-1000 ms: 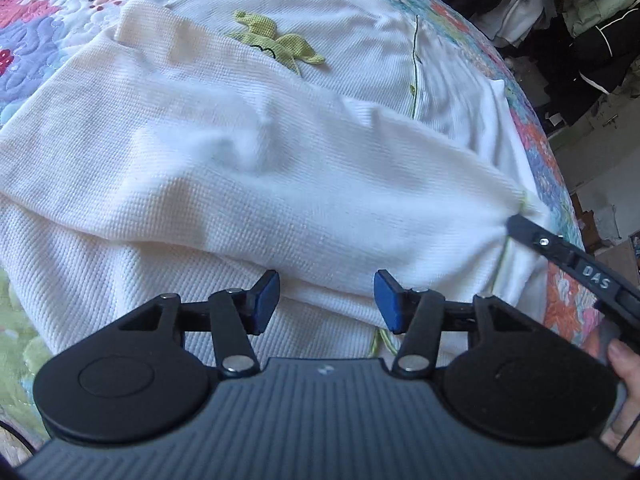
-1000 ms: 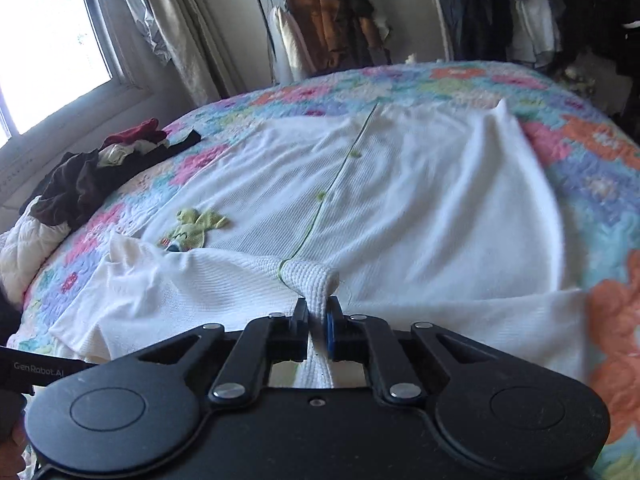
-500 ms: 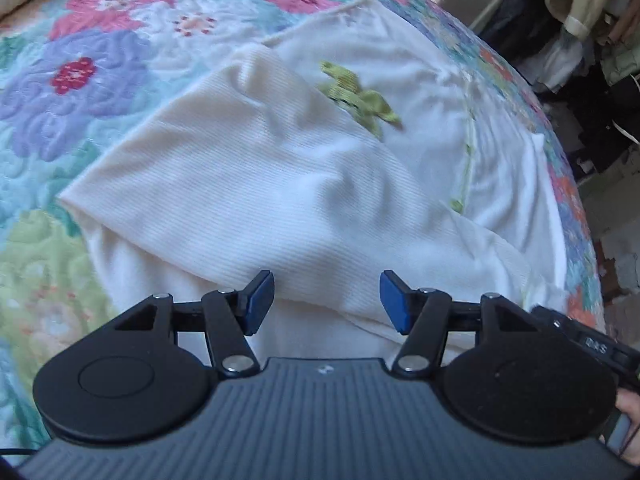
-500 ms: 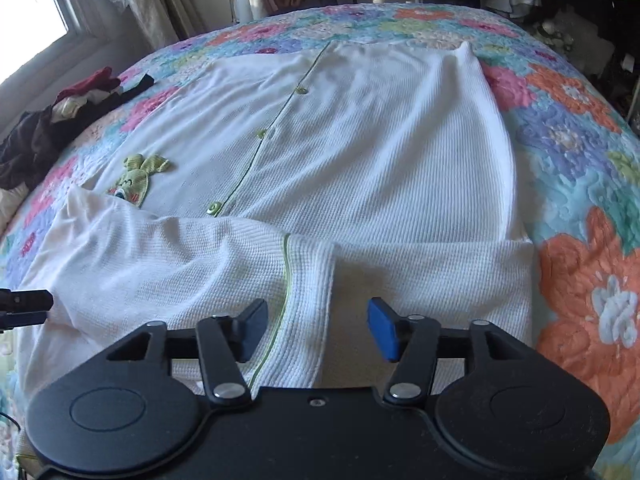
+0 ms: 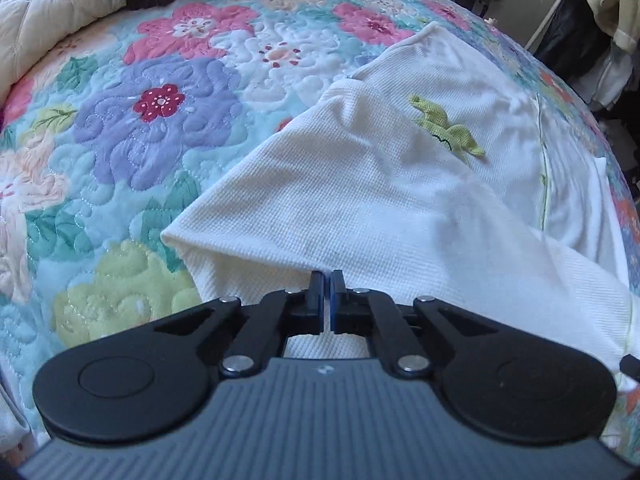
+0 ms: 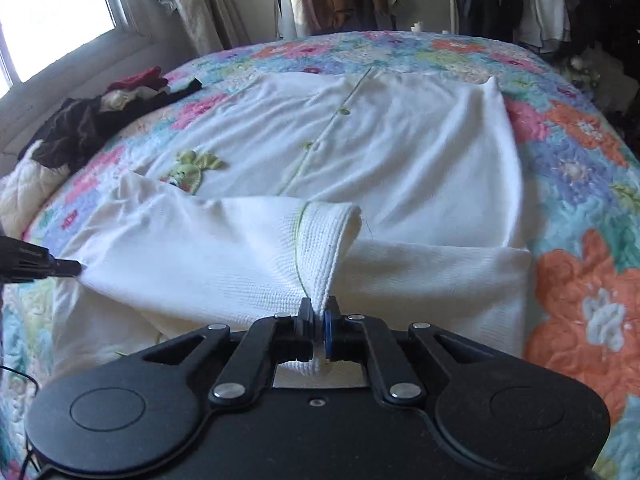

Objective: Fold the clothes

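- now my left gripper is pinched shut on the sleeve fold, and my right gripper is clamped on the cuff; the shirt lies flat on the quilt.
- risk: both bites look shallow, so i think a hard tug could slip the knit free or drag the body crooked.
- half a second ago both grippers gaped wide, holding nothing; each has since closed on cloth.
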`<state>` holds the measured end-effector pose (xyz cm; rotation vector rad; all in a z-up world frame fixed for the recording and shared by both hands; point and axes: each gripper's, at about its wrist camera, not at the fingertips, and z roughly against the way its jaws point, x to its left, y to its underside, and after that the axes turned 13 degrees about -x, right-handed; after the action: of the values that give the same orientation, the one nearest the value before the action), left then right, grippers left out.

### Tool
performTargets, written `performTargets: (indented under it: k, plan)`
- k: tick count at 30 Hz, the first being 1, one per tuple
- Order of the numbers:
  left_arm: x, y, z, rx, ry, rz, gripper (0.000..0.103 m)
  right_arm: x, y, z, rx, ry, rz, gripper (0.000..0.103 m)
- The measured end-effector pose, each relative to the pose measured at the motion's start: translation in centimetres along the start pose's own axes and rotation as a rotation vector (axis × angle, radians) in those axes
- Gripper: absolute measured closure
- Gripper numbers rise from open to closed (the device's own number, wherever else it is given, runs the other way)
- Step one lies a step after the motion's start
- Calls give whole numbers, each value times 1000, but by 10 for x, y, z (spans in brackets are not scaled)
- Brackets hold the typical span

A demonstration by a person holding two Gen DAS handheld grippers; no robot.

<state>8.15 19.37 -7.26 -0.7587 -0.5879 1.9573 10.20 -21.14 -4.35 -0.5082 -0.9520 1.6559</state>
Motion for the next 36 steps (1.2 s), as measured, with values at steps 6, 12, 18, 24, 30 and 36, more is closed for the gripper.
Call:
performTargets:
  k: [6, 12, 18, 24, 30, 36]
  plan:
    - [6, 14, -15, 57, -21, 38, 101, -22, 27, -32, 127, 7, -92, 93]
    - [-5, 14, 8, 126, 2, -8, 94, -35, 18, -7, 82, -52, -100, 68]
    - [-26, 20, 48, 129, -43, -149, 59, -26, 11, 12, 154, -272, -3, 49]
    - [-21, 15, 80, 65, -55, -88, 57, -22, -8, -4, 332, -511, -165, 48]
    - [-12, 16, 119, -7, -197, -207, 51, 8, -14, -2, 495, -637, -108, 47]
    - [4, 21, 144, 80, -155, -271, 50, 22, 2, 25, 480, -621, 177, 45]
